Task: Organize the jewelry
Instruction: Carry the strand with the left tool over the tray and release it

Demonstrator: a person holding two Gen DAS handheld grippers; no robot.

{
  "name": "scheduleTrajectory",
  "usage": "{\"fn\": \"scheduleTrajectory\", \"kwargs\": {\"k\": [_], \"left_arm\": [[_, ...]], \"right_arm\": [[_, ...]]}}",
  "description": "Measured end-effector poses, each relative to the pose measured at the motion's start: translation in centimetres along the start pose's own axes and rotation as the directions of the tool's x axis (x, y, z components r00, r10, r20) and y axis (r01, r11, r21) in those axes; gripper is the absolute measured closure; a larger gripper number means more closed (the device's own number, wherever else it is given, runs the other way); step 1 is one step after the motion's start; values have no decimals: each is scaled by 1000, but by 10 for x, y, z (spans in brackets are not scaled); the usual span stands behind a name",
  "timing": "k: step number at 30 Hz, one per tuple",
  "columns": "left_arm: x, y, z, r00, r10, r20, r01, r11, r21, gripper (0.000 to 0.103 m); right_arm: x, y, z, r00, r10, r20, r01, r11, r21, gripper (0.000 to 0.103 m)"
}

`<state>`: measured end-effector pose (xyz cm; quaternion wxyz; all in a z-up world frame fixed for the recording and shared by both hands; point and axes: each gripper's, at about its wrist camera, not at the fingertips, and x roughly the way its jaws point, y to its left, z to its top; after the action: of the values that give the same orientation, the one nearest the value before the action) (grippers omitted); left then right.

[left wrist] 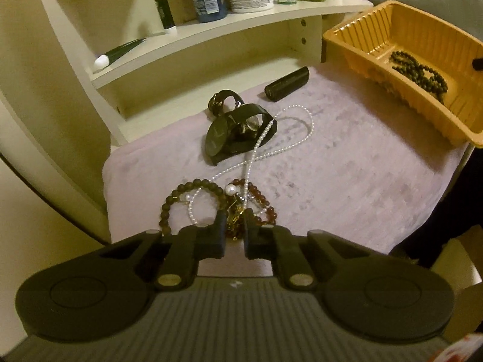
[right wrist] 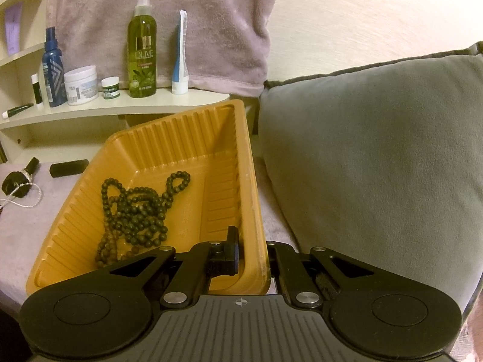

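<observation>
On a pink towel (left wrist: 347, 181) lies a tangle of jewelry: a brown bead bracelet (left wrist: 169, 208), a red-brown bead bracelet (left wrist: 267, 208), a gold chain (left wrist: 237, 221) and a long pearl necklace (left wrist: 280, 138). My left gripper (left wrist: 235, 226) points down into this tangle, its jaws nearly together with the gold chain pinched between them. A black watch (left wrist: 229, 132) lies further back. My right gripper (right wrist: 253, 250) is shut on the near wall of an orange plastic tray (right wrist: 181, 132), one finger inside and one outside. In the tray (left wrist: 422, 30) lies a dark bead necklace (right wrist: 135, 208).
A black cylinder (left wrist: 286, 84) lies on the towel behind the watch. A cream shelf (left wrist: 241, 21) behind holds bottles, jars and tubes, among them a green spray bottle (right wrist: 142, 51). A grey cushion (right wrist: 377, 150) stands right of the tray.
</observation>
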<state>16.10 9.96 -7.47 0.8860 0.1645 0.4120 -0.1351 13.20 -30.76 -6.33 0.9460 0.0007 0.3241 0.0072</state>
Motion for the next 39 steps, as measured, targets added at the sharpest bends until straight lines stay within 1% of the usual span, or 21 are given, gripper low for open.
{"fn": "scheduleTrajectory", "kwargs": {"k": [3,5,10,17,21,26,32,35,39], "left_arm": [[2,-5,1,1000,12,-8,-12,999,40,94],[1,-8,3,1000,20,-13,-19,998,67,100],[-11,-10,9,1000,4,5,-5,996,84,100],[-42,-9,32,997,-19,74,11,995,101,100],[-63,-6,54,991,-48,125,35,994,104,100],[-82,-9,80,983,-65,172,43,991,130,100],[-92,-21,109,970,-114,216,78,983,169,100],[-94,-31,123,961,-155,231,112,976,188,100],[-90,-59,140,943,-239,233,179,952,249,100]], "right_arm": [[1,0,0,1000,-2,-1,2,1000,1,98],[0,0,0,1000,-2,-2,2,1000,0,98],[0,0,0,1000,-2,-1,2,1000,1,98],[0,0,0,1000,-3,-1,3,1000,2,98],[0,0,0,1000,-3,1,3,1000,3,98],[0,0,0,1000,-2,1,2,1000,4,98],[0,0,1,1000,-3,1,3,1000,6,98],[0,0,1,1000,-3,2,3,1000,6,98],[-1,0,0,1000,-2,1,2,1000,8,98]]}}
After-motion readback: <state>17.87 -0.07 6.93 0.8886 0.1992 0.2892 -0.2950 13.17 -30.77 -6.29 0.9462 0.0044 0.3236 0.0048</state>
